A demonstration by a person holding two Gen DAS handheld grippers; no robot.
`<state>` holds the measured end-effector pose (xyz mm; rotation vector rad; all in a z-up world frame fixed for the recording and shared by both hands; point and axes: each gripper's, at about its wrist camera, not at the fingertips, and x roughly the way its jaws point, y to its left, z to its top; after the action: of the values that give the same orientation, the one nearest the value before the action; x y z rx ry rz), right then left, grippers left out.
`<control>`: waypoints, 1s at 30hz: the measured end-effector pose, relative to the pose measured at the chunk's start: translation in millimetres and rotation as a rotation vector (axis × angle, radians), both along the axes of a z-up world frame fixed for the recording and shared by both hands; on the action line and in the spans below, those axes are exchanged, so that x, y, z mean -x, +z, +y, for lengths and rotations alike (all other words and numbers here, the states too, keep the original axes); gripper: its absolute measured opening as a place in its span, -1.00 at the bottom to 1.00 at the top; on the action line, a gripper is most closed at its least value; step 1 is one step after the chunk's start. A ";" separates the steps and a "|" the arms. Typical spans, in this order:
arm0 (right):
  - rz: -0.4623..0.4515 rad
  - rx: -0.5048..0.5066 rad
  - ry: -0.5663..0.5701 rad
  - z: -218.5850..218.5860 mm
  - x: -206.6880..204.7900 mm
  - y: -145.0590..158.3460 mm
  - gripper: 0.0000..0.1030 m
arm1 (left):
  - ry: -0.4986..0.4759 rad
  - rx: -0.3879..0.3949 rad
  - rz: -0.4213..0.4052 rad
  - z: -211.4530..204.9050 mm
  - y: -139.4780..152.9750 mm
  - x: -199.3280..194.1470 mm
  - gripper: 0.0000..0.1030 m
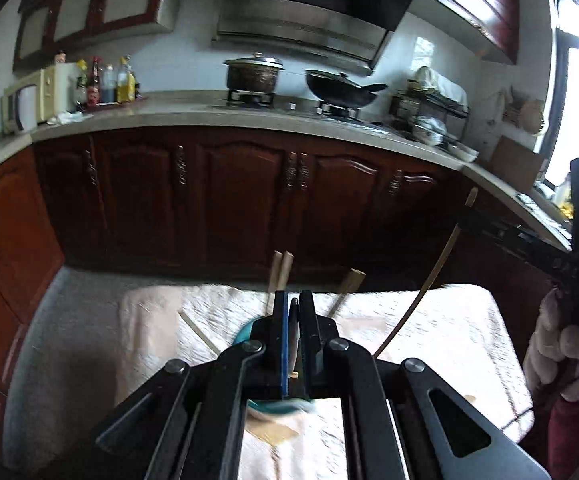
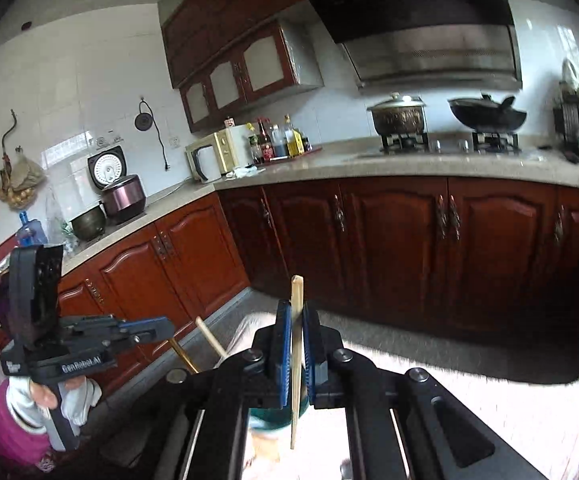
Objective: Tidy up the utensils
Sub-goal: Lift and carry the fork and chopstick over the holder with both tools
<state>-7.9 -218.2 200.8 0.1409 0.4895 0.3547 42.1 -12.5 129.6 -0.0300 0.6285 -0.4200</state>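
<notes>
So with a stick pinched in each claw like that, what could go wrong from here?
The right claw pinches one chopstick by a thin edge, so it might swivel or slip out. The teal cup already bristles with chopsticks leaning outward, so lowering another could knock them or tip it. The left claw is close by on the white cloth; the two could bump.
</notes>
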 end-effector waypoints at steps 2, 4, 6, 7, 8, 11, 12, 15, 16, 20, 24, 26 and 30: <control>0.002 -0.006 0.002 9.1 -13.5 -0.5 -0.86 | 0.021 -0.015 0.006 -2.7 -7.2 -11.8 -0.91; 0.002 0.003 0.002 19.7 -25.7 -3.0 -0.86 | 0.037 -0.030 0.016 -5.9 -17.1 -20.8 -0.91; 0.010 0.018 0.006 29.4 -37.9 -7.8 -0.86 | 0.052 -0.045 0.024 -9.3 -27.3 -29.4 -0.91; 0.017 0.019 0.011 32.8 -43.6 -11.5 -0.86 | 0.056 -0.046 0.034 -10.3 -32.7 -33.2 -0.90; 0.024 0.024 0.015 37.6 -49.4 -15.7 -0.86 | 0.058 -0.043 0.048 -10.8 -38.6 -37.2 -0.91; 0.040 0.048 0.015 46.0 -62.1 -29.6 -0.86 | 0.064 -0.039 0.081 -12.1 -53.6 -44.7 -0.90; 0.045 0.051 0.015 47.8 -64.9 -34.1 -0.86 | 0.066 -0.039 0.089 -12.5 -57.7 -46.9 -0.90; 0.065 0.047 0.018 50.2 -75.0 -47.7 -0.86 | 0.079 -0.062 0.090 -16.2 -67.1 -49.3 -0.90; 0.073 0.043 0.021 50.6 -77.8 -52.5 -0.86 | 0.080 -0.066 0.093 -17.1 -69.2 -50.7 -0.90; 0.108 0.044 0.031 53.9 -85.6 -70.5 -0.86 | 0.078 -0.074 0.114 -19.1 -81.3 -53.3 -0.90; 0.140 0.042 0.041 56.1 -91.8 -84.3 -0.86 | 0.076 -0.077 0.136 -20.5 -91.6 -55.4 -0.90; 0.158 0.046 0.048 57.4 -95.9 -91.3 -0.86 | 0.074 -0.082 0.146 -22.8 -96.5 -57.0 -0.90; 0.204 0.050 0.062 62.6 -104.5 -110.2 -0.86 | 0.075 -0.095 0.171 -26.7 -108.4 -60.2 -0.90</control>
<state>96.6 -155.7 90.6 0.1144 0.7053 0.3908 102.3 -39.2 21.2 0.0010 0.8127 -0.3165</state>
